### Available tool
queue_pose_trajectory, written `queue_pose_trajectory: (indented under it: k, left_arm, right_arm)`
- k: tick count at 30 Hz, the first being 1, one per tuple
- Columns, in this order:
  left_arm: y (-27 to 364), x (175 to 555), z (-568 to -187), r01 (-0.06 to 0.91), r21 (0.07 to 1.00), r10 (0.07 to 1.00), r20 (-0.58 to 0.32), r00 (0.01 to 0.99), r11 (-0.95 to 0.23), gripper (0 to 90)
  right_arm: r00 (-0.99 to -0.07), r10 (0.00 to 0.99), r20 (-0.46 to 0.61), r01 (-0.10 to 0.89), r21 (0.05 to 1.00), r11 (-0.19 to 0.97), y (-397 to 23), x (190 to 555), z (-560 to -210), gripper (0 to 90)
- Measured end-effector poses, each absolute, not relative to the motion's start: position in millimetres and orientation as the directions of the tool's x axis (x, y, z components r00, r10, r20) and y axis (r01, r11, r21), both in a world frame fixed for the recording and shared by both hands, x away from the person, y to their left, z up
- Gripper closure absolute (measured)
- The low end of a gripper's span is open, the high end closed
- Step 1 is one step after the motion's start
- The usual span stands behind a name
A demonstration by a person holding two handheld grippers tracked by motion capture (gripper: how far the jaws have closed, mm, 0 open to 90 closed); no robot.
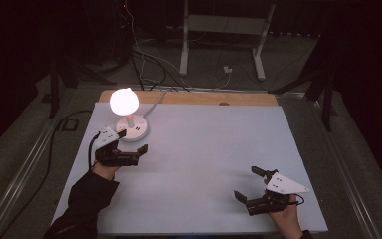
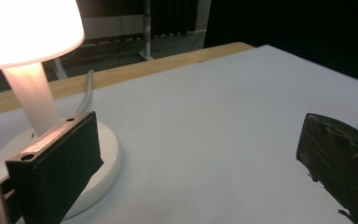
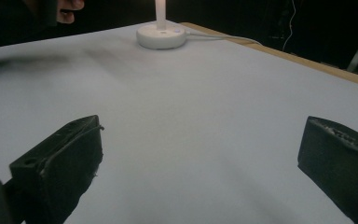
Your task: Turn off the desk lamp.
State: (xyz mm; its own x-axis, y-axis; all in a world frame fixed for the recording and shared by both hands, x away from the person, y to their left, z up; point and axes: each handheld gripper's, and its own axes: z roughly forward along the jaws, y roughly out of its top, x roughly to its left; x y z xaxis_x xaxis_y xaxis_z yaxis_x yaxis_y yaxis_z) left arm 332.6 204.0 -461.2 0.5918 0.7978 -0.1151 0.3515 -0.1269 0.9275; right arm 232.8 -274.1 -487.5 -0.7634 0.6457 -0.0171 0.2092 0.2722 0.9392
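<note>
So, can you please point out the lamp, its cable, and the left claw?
lamp (image 1: 125, 101), high view, on the glowing round shade.
cable (image 1: 155, 102), high view, on the white cord behind the round base.
left claw (image 1: 134, 143), high view, midway between its two open fingertips, beside the lamp's base.

A white sheet (image 1: 204, 164) covers the wooden table (image 1: 243, 98); behind it stands a white desk frame (image 1: 224, 30) among floor cables (image 1: 144, 59).

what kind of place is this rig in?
Probably a lab or recording workspace, not a home. A table under a plain white sheet holds a lit lamp, loose cables run over the carpet behind, and a bare desk frame stands in a dark, curtained-looking room.
</note>
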Motion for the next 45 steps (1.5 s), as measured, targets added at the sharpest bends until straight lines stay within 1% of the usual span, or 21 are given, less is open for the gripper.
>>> queue_pose_trajectory:
  k: [2,5,8,14,16,20,22,23,24,25,26,27,29,30,32,34,37,38,40,43,45]
  left_arm:
    - [207,340,-465,0.373,0.922,0.825,-0.127,0.551,-0.108,0.4]
    - [209,345,-467,0.379,0.920,0.834,-0.133,0.536,-0.097,0.4]
    - [209,352,-470,0.382,0.917,0.847,-0.109,0.520,-0.116,0.4]
    - [209,365,-474,0.450,0.887,0.860,-0.147,0.488,-0.104,0.4]
    - [207,369,-475,0.462,0.879,0.874,-0.129,0.469,-0.118,0.5]
    - [208,378,-480,0.484,0.870,0.894,-0.137,0.427,-0.098,0.6]
    - [208,379,-480,0.487,0.868,0.901,-0.130,0.413,-0.098,4.8]
    - [208,381,-481,0.489,0.866,0.906,-0.125,0.405,-0.099,4.8]
    - [207,382,-482,0.493,0.864,0.911,-0.117,0.396,-0.103,8.7]
    - [207,383,-483,0.496,0.862,0.916,-0.110,0.387,-0.106,8.7]
    - [207,383,-483,0.497,0.862,0.920,-0.109,0.377,-0.101,16.3]
    - [207,384,-484,0.501,0.860,0.922,-0.111,0.372,-0.099,17.4]
    - [206,385,-485,0.504,0.857,0.927,-0.096,0.364,-0.109,24.2]
    - [206,385,-486,0.505,0.855,0.927,-0.092,0.364,-0.114,24.2]
    - [205,386,-487,0.506,0.854,0.933,-0.080,0.350,-0.117,33.0]
    - [205,387,-489,0.506,0.853,0.936,-0.069,0.346,-0.124,35.0]
    - [205,388,-490,0.507,0.855,0.935,-0.080,0.345,-0.114,44.6]
    - [205,389,-490,0.508,0.854,0.935,-0.080,0.345,-0.114,44.6]
    - [204,390,-491,0.510,0.852,0.938,-0.072,0.340,-0.120,52.7]
    - [204,392,-492,0.517,0.848,0.940,-0.071,0.334,-0.120,56.0]
    - [204,393,-494,0.523,0.844,0.941,-0.073,0.331,-0.118,61.4]
  right_arm:
    - [-0.764,0.645,-0.018,0.208,0.939,0.273,-274,233,-488,0.0]
    - [-0.765,0.643,-0.016,0.210,0.939,0.273,-274,234,-488,0.0]
    - [-0.765,0.644,-0.019,0.209,0.938,0.276,-274,234,-488,0.0]
    - [-0.766,0.643,-0.012,0.215,0.937,0.274,-274,234,-488,0.0]
    - [-0.766,0.643,-0.009,0.218,0.937,0.273,-274,234,-488,0.0]
    - [-0.765,0.644,-0.003,0.222,0.937,0.269,-275,235,-489,0.0]
    - [-0.767,0.642,-0.005,0.221,0.937,0.271,-275,234,-489,0.0]
    - [-0.767,0.642,-0.005,0.221,0.937,0.271,-275,234,-489,0.0]
    - [-0.767,0.641,-0.006,0.220,0.937,0.271,-275,234,-489,0.0]
    - [-0.767,0.641,-0.006,0.220,0.937,0.271,-275,234,-489,0.0]
    - [-0.766,0.642,-0.002,0.222,0.937,0.269,-275,235,-489,0.0]
    - [-0.767,0.641,-0.004,0.222,0.937,0.271,-275,235,-489,0.0]
    - [-0.768,0.640,-0.007,0.219,0.937,0.273,-275,234,-489,0.0]
    - [-0.768,0.640,-0.007,0.219,0.937,0.273,-275,234,-489,0.0]
    - [-0.767,0.641,0.000,0.224,0.937,0.268,-275,235,-489,0.0]
    - [-0.768,0.641,-0.002,0.224,0.936,0.271,-274,234,-489,0.0]
    - [-0.770,0.638,-0.002,0.224,0.935,0.274,-274,235,-489,0.0]
    - [-0.770,0.638,-0.002,0.224,0.935,0.274,-274,235,-489,0.0]
    - [-0.771,0.636,-0.005,0.222,0.935,0.277,-274,235,-490,0.0]
    - [-0.771,0.636,-0.003,0.224,0.935,0.276,-274,235,-490,0.0]
    - [-0.771,0.636,0.002,0.228,0.935,0.273,-274,235,-490,0.0]
